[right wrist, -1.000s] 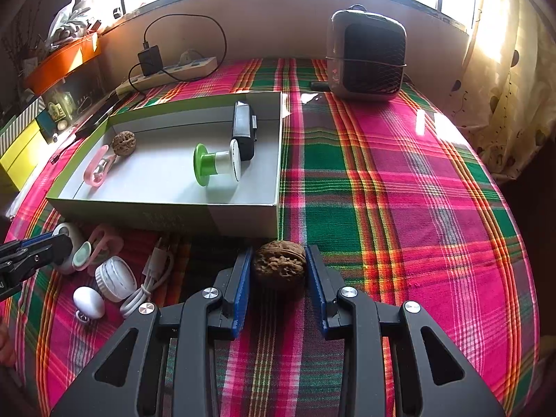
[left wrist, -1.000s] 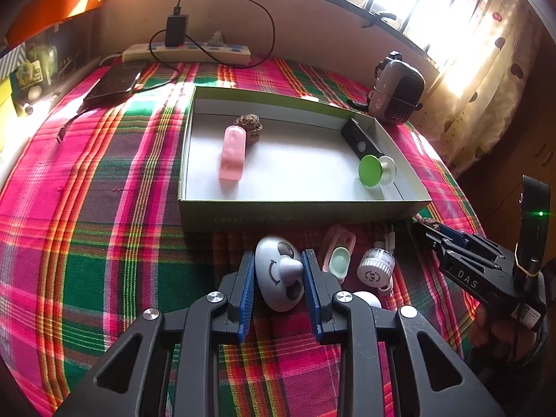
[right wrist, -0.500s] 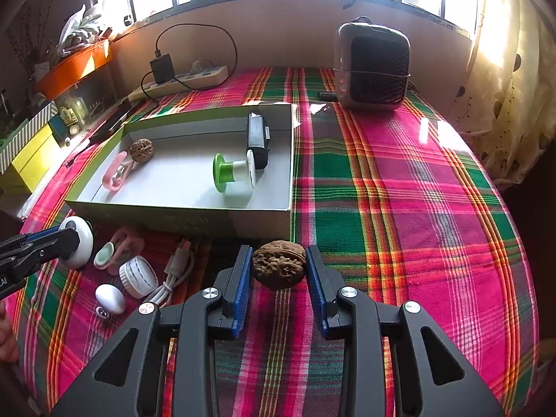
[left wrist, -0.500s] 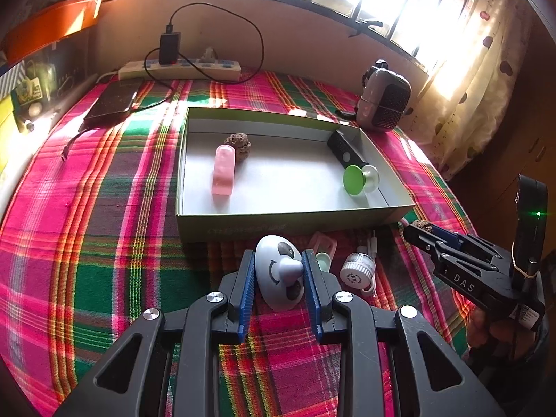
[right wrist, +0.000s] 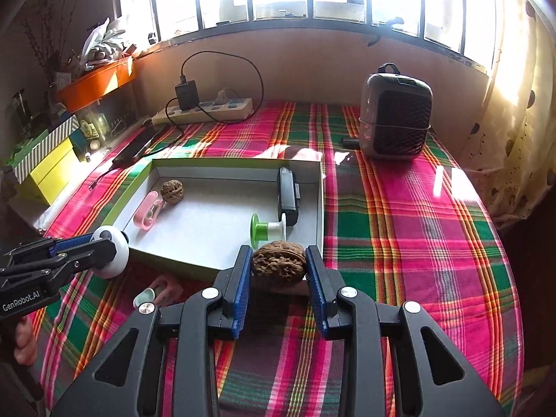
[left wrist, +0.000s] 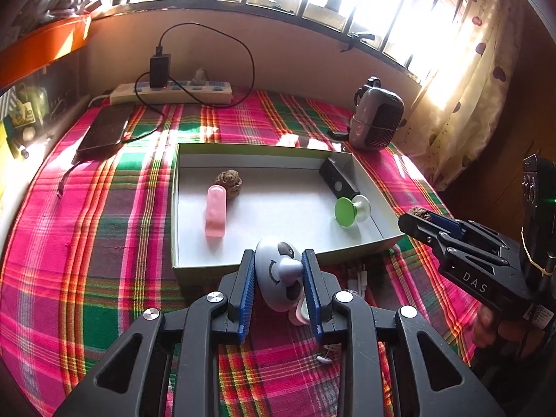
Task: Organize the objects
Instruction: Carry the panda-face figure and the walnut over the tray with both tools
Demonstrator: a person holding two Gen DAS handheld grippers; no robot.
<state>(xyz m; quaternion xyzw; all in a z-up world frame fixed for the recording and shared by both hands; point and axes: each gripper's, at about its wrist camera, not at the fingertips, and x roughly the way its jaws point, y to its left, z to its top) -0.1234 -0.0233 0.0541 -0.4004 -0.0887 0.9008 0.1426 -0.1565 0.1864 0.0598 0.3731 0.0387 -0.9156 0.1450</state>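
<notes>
Plaid cloth (right wrist: 399,229); clamped walnut (right wrist: 279,268), long axis crosswise between pads.

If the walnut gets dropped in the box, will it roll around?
Probably a little. The walnut between the right gripper's fingers looks round, so it may roll on the box's smooth white floor. Its bumpy shell likely grips well and should stop it soon. It looks hard, not squashy.

pink-green plaid cloth (right wrist: 399,229), blue fingers (right wrist: 243,292), brown walnut (right wrist: 279,268)

Two walnuts (right wrist: 279,264) (right wrist: 172,191), two pink clips (right wrist: 148,210) (right wrist: 166,286), one box (right wrist: 321,208), one heater (right wrist: 396,111).
</notes>
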